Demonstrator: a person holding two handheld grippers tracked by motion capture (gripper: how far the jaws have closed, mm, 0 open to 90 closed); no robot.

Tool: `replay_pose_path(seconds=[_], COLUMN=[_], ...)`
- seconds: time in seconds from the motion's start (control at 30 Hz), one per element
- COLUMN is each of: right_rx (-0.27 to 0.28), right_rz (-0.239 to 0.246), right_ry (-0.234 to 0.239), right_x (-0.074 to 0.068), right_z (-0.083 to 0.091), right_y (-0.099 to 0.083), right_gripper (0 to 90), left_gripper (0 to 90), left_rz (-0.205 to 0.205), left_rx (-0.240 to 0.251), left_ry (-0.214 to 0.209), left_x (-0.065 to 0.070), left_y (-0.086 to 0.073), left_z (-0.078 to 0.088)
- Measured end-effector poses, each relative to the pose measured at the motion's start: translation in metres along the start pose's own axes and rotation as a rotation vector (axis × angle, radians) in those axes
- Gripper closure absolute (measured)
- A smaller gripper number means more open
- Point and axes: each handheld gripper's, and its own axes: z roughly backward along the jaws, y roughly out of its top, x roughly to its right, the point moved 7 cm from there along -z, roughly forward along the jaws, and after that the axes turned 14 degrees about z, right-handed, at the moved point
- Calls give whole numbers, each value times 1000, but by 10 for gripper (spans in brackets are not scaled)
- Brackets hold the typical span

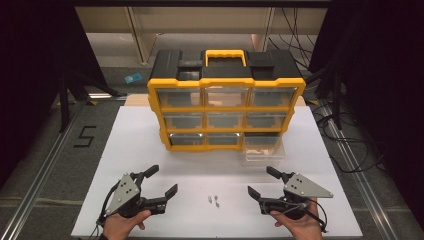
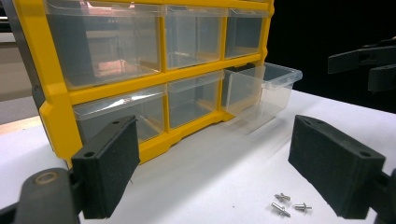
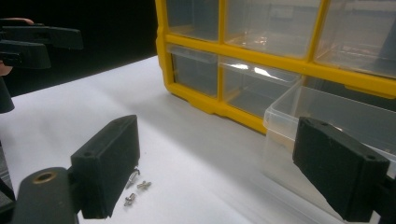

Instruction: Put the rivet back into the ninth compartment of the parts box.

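A yellow and black drawer cabinet [image 1: 226, 105] [image 2: 140, 79] [image 3: 280, 56] stands at the back of the white table [image 1: 150, 150]. Its bottom right clear drawer [image 1: 264, 146] [image 2: 264, 91] [image 3: 327, 116] is pulled out. Three small metal screws [image 1: 213, 200] [image 2: 287, 204] [image 3: 135, 186] lie on the table near the front, between the two grippers. My left gripper [image 1: 162, 181] [image 2: 215, 163] is open and empty, held in a hand at the front left. Open and empty too, my right gripper [image 1: 260, 181] [image 3: 215, 163] sits in a hand at the front right.
A small blue object [image 1: 133, 78] lies on the floor behind the table at the left. Cables [image 1: 345, 145] run along the floor to the right. A black mark [image 1: 84, 136] is on the floor at the left.
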Motion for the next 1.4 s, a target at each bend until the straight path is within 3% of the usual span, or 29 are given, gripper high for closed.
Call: replay_pose_path(seconds=[0.13, 0.3, 0.37, 0.53, 0.57, 0.7, 0.73, 0.83, 0.87, 0.9, 1.0, 1.03, 1.07, 1.4], right_rx=[-23, -15, -19, -35, -35, -93, -134, -169, -216, -216, -326, -326, -365, -494], right_rz=[0, 23, 9, 39, 78, 110, 139, 157, 168, 168, 201, 201, 206, 242], right_ry=[3, -5, 18, 47, 38, 92, 112, 148, 179, 179, 214, 214, 233, 304], right_x=[-1, -1, -4, -10, -9, -15, -18, -21, -24, -24, -29, -29, -32, -41], right_z=[1, -1, -1, -4, -5, -10, -16, -21, -26, -26, -39, -39, -46, -70], right_y=[-1, 2, 4, 10, 12, 18, 19, 20, 20, 20, 15, 15, 14, 5], right_gripper=[160, 162, 162, 164, 164, 166, 198, 223, 246, 246, 270, 270, 274, 338], left_gripper=[159, 159, 159, 159, 159, 159, 159, 160, 159, 159, 159, 159, 159, 159], left_rz=[-1, 1, 1, 5, 7, 2, 0, 1, 1, 1, 8, 8, 6, -5], left_rx=[0, 1, 0, 0, 0, 9, -2, -3, -4, -4, -3, -3, -3, 6], left_ry=[0, 0, 0, 0, 1, -10, 0, 2, 2, 2, 4, 4, 4, -8], left_x=[0, 0, 0, 0, 0, 0, 0, -1, -1, -1, -1, -1, -1, -2], left_y=[0, 0, 0, -1, -1, -1, -1, -1, -1, -1, -1, -1, -1, -1], left_z=[0, 0, 0, 0, 0, -2, -1, -1, -1, -1, 0, 0, 0, -1])
